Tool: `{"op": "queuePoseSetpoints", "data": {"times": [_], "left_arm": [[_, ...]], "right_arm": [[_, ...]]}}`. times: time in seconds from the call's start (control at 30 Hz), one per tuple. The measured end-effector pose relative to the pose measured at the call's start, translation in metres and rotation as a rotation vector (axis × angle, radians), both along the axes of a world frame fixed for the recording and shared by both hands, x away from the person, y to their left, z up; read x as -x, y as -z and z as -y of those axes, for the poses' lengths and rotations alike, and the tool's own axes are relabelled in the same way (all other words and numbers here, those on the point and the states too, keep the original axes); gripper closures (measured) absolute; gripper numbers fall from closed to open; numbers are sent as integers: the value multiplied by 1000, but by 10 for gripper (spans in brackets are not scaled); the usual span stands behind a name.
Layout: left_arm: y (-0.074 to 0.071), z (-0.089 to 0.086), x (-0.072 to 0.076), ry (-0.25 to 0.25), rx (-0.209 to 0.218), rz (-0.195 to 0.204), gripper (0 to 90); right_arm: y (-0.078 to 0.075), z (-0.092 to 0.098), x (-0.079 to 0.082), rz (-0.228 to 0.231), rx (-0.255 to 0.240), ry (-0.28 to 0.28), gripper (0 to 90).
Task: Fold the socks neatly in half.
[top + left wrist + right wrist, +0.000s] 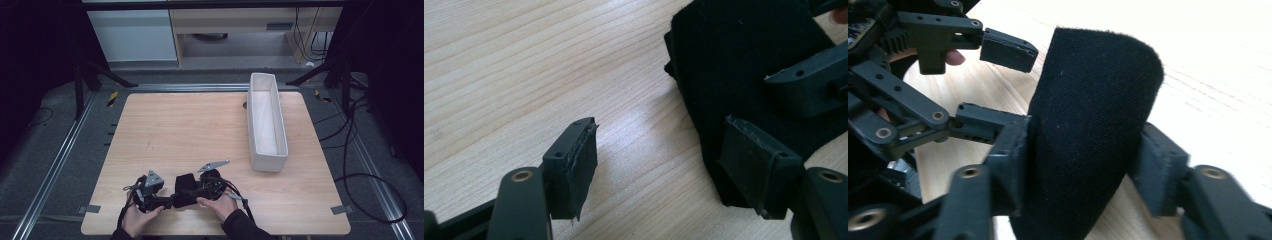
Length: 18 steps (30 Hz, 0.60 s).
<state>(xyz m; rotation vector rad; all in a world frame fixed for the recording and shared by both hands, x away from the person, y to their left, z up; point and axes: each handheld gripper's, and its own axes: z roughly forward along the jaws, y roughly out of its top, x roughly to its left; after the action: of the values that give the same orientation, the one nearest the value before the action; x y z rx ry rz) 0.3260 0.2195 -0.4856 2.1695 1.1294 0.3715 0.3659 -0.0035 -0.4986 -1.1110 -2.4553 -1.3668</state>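
Near the wooden surface's (165, 130) front edge, the right gripper (1083, 165) clasps a folded black felt cloth (1093, 115); the left gripper (664, 165) gapes released beside it.

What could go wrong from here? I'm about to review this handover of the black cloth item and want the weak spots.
The right gripper pinches only the lower part of the black cloth item; being soft, it may sag or slip out. The left gripper stands open with one jaw against the cloth, so closing could catch only an edge. The two grippers sit very close together and might knock each other.
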Motion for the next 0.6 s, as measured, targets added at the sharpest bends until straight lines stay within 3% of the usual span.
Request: {"op": "queuePoseSetpoints", "data": {"times": [0.1,0.23,0.37,0.43,0.6], "left_arm": [[0,-1,0,1,10,1,297],[-4,-3,2,4,30,17,294],[-10,-10,4,-19,45,55,297],[-11,-15,3,-34,51,61,297],[-12,-29,-2,-85,53,72,302]], "right_arm": [[-2,0,1,-20,-9,-12,672],[-5,1,0,-40,-22,-26,705],[-13,8,-1,27,-13,-35,707],[-17,11,-3,45,-17,-33,707],[-35,27,-7,140,-41,-22,705]]}}
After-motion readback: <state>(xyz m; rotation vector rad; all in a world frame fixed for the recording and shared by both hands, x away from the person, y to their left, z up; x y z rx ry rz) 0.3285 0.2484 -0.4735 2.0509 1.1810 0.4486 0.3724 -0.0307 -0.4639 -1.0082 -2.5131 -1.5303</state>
